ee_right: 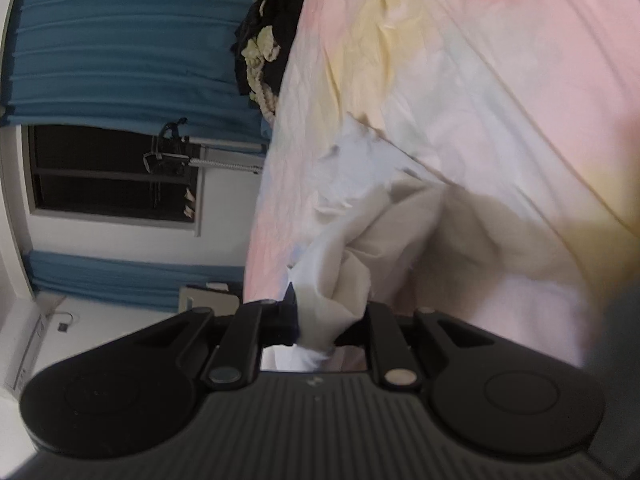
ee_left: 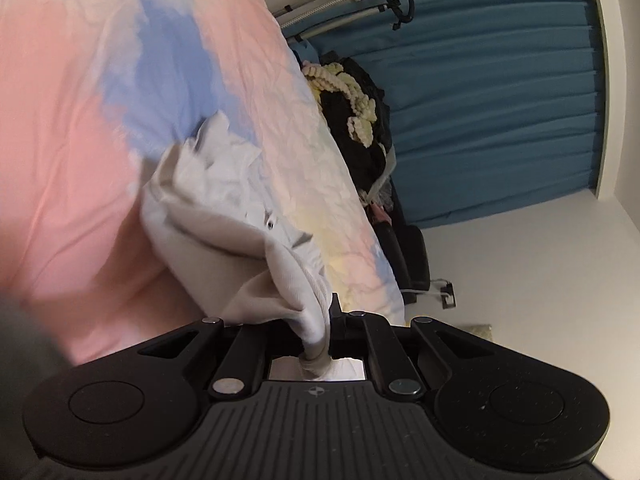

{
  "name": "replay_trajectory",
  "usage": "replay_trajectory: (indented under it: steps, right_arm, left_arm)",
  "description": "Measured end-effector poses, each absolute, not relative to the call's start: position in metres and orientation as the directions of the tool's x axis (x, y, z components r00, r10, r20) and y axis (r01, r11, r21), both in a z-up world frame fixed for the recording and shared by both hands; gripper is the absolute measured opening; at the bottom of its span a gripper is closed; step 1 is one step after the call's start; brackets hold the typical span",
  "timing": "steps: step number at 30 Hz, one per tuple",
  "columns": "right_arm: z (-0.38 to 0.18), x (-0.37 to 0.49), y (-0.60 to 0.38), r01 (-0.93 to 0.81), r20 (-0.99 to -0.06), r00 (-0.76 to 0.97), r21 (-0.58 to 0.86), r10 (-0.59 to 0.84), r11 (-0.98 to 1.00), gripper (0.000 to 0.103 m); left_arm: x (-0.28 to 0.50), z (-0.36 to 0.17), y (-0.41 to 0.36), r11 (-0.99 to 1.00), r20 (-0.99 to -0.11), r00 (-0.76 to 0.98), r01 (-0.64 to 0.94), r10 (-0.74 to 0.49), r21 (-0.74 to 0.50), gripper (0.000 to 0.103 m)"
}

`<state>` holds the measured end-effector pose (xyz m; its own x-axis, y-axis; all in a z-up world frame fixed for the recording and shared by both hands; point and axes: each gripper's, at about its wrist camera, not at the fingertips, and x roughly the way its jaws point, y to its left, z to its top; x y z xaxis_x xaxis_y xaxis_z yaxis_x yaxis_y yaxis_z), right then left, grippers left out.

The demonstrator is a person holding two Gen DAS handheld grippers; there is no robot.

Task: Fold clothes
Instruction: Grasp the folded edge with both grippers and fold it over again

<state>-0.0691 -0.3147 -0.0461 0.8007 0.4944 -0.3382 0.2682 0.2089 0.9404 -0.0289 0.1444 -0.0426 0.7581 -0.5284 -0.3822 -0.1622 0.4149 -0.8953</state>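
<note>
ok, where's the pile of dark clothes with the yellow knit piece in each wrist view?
Left wrist: pile of dark clothes with the chunky pale-yellow knit piece sits upper centre-right, between the pastel tie-dye bedsheet and blue pleated curtain.
Right wrist: same pile upper centre-left, between curtain and bedsheet.
Shared landmark: the curtain.

— That bedspread [ee_left: 80, 120] is blotchy pastel: pink, blue, pale yellow.
— And the garment [ee_left: 224, 216] looks off-white, greyish. Curtain [ee_left: 500, 100] is plain teal; black clothes pile [ee_left: 360, 128] with cream yarn.
</note>
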Motion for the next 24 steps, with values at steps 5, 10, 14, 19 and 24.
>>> replay_trajectory:
  steps: [5,10,14,19,24]
  right_arm:
    - [-0.043,0.003,-0.311,0.283,-0.321,0.825,0.947,0.465,0.152,0.018]
    - [-0.063,0.083,-0.31,0.355,-0.395,0.808,0.919,0.437,0.174,0.018]
    - [-0.095,0.137,-0.311,0.422,-0.457,0.778,0.888,0.432,0.18,0.02]
    - [-0.124,0.168,-0.31,0.457,-0.494,0.751,0.868,0.438,0.195,0.021]
    - [-0.128,0.173,-0.312,0.413,-0.461,0.753,0.887,0.469,0.208,0.036]
  left_arm:
    - [0.043,-0.053,0.144,0.409,-0.422,0.752,-0.221,-0.506,-0.885,0.01]
    - [0.118,-0.066,0.142,0.407,-0.47,0.737,-0.285,-0.486,-0.868,0.01]
    - [0.173,-0.085,0.141,0.424,-0.514,0.717,-0.328,-0.471,-0.845,0.01]
    - [0.2,-0.11,0.138,0.46,-0.548,0.703,-0.341,-0.454,-0.82,0.01]
    - [0.205,-0.108,0.136,0.516,-0.555,0.699,-0.304,-0.451,-0.801,0.02]
